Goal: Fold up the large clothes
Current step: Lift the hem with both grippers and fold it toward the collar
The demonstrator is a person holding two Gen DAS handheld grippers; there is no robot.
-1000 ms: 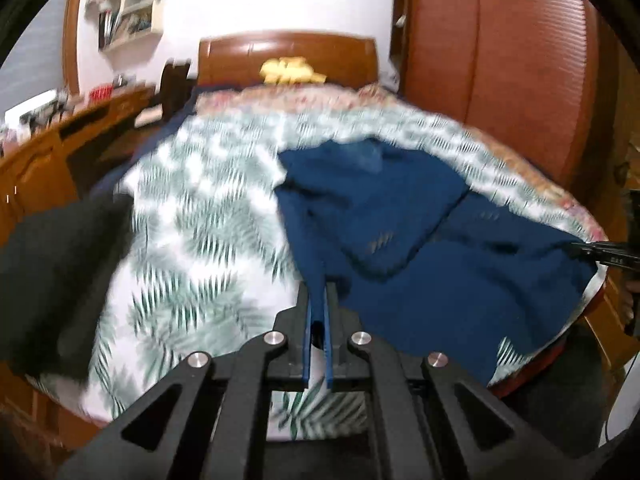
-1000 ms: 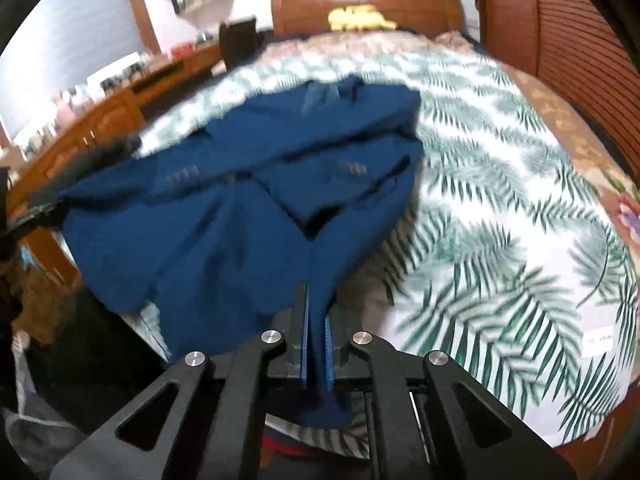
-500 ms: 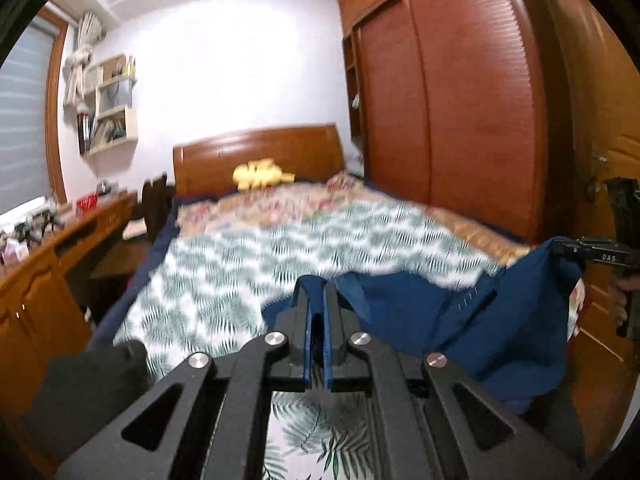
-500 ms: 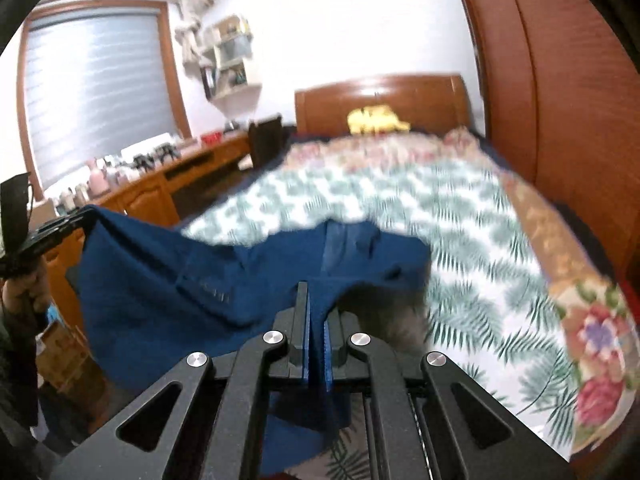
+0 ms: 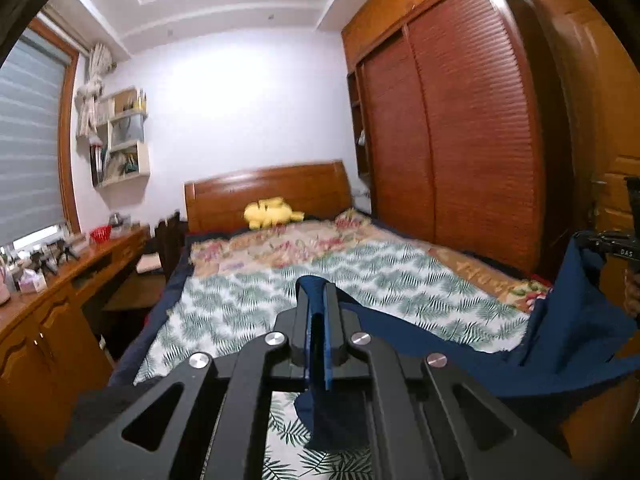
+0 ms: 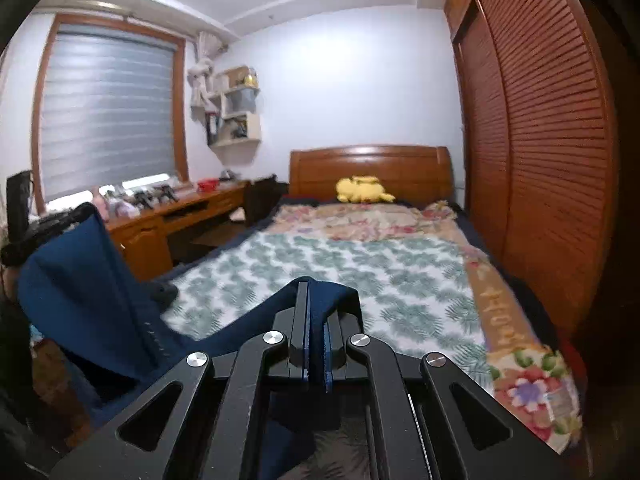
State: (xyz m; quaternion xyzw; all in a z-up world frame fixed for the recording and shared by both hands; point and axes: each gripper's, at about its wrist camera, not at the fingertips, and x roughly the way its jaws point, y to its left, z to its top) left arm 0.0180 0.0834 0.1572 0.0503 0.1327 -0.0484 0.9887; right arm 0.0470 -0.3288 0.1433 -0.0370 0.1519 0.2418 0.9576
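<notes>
A: Jacket point(image 5: 568, 320) — dark blue, hanging in the air at the near end of the bed point(image 5: 360, 280), stretched between both grippers.

B: Fingers pinched on it?

A: Yep. Left gripper point(image 5: 318, 308) has its fingers clamped tight on a fold of the cloth, right gripper point(image 6: 316, 312) same deal — fabric bunched over the tips. From the left wrist view the right one shows at the far right edge with the cloth draped down from it.

B: Anything else around?

A: Yellow plush toy point(image 6: 362, 190) by the headboard point(image 6: 370, 168), wooden table point(image 6: 176, 216) on the left, wardrobe point(image 5: 460, 128) on the right.
</notes>
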